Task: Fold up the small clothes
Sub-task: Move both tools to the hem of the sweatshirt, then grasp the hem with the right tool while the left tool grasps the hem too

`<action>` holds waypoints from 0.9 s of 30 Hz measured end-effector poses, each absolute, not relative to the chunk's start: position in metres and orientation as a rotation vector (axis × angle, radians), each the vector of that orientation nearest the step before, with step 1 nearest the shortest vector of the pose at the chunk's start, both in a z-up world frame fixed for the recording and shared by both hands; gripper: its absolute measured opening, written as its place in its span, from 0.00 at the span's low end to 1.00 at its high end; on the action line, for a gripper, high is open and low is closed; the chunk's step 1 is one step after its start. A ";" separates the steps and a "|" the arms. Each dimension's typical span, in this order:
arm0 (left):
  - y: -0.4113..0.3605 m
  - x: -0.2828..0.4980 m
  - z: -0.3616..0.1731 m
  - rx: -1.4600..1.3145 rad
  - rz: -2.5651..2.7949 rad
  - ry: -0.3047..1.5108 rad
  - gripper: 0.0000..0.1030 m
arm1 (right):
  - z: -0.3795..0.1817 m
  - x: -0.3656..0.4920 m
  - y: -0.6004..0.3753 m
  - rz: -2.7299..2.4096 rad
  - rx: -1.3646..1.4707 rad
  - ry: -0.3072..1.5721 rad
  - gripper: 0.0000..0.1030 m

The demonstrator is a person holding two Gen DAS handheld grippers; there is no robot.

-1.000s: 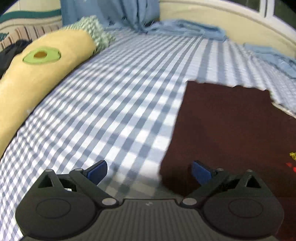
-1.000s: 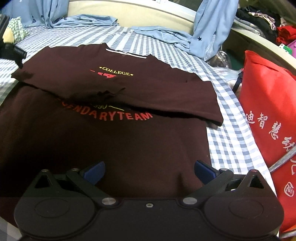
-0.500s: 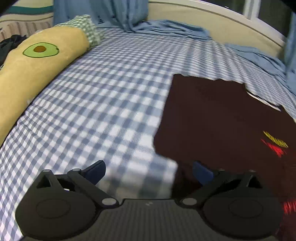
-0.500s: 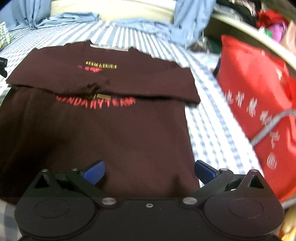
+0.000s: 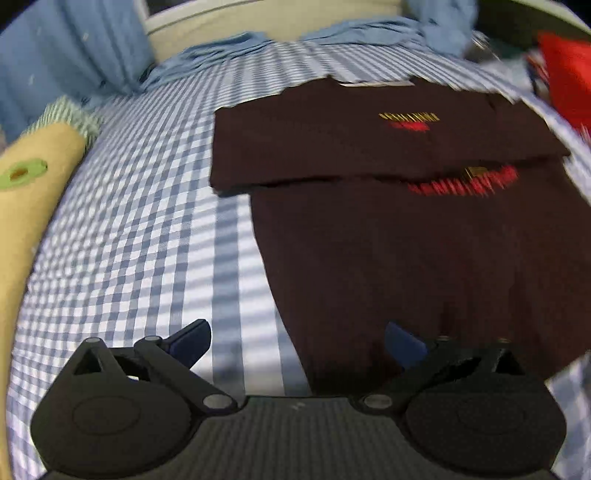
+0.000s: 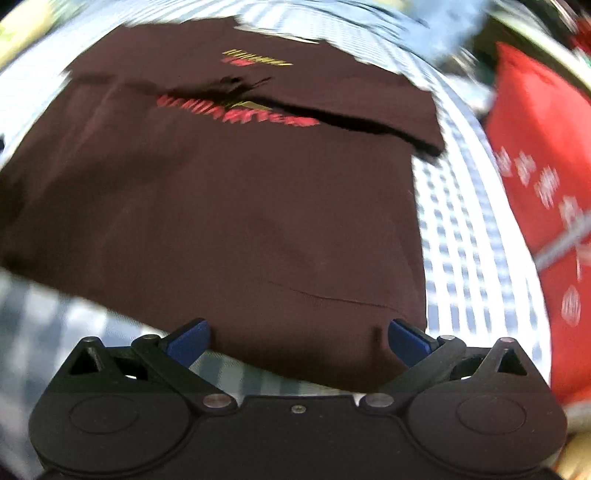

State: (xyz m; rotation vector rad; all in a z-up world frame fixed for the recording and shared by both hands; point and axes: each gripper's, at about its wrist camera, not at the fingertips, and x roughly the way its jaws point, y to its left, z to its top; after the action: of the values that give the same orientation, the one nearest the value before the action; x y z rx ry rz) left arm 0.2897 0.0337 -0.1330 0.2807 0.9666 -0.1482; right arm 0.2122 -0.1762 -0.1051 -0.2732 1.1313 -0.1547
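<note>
- Left gripper (image 5: pixel 297 341): foreground of the left wrist view; blue-tipped fingers (image 5: pixel 190 341) spread wide, nothing between them. The left finger is above the checked sheet, the right finger above the lower left edge of the garment.
- Right gripper (image 6: pixel 297 338): foreground of the right wrist view; blue fingers (image 6: pixel 406 341) likewise spread wide and empty, straddling the garment's near hem at its right corner.
- T-shirt (image 5: pixel 424 258): dark maroon, lying flat on the bed just ahead of both grippers. Its upper part is folded down, forming a band across the top whose lower edge partly covers the red lettering (image 6: pixel 236 112); a small yellow and red print (image 5: pixel 408 120) sits on the folded band. Both views are motion-blurred, so the words cannot be read.
- Bed sheet (image 5: pixel 147 221): blue and white check, exposed to the left of the T-shirt and in a strip at its right.
- Yellow cushion (image 5: pixel 26 206): at the left edge, bearing a green avocado patch, well apart from the T-shirt.
- Red bag (image 6: pixel 535 166): to the right of the bed, with white characters.
- Blue fabric (image 5: pixel 74 55): bunched at the far end, by a cream headboard (image 5: pixel 240 26).
</note>
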 end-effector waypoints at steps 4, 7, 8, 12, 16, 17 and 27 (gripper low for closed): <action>0.004 0.241 -0.139 0.487 -0.160 0.911 0.99 | -0.116 0.185 -0.169 -0.032 -0.462 1.082 1.00; -0.015 0.214 -0.142 0.593 -0.198 0.885 0.99 | -0.128 0.169 -0.168 0.000 -0.554 1.067 1.00; -0.020 0.207 -0.142 0.609 -0.207 0.882 0.99 | -0.134 0.164 -0.168 0.009 -0.571 1.073 1.00; -0.037 0.190 -0.146 0.628 -0.228 0.887 0.99 | -0.140 0.155 -0.171 0.028 -0.605 1.006 1.00; -0.051 0.184 -0.154 0.657 -0.246 0.879 0.99 | -0.145 0.161 -0.167 0.010 -0.735 0.923 1.00; -0.055 0.184 -0.157 0.664 -0.244 0.880 0.99 | -0.148 0.165 -0.167 0.003 -0.765 0.907 1.00; -0.077 0.165 -0.164 0.668 -0.254 0.880 0.99 | -0.158 0.163 -0.156 0.071 -0.991 0.718 0.84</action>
State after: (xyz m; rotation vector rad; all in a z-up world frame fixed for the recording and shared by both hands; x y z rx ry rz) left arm 0.1649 -0.0773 -0.1637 0.6685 0.8797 -0.2538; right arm 0.1635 -0.1564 -0.1579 -0.9912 0.7183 0.0707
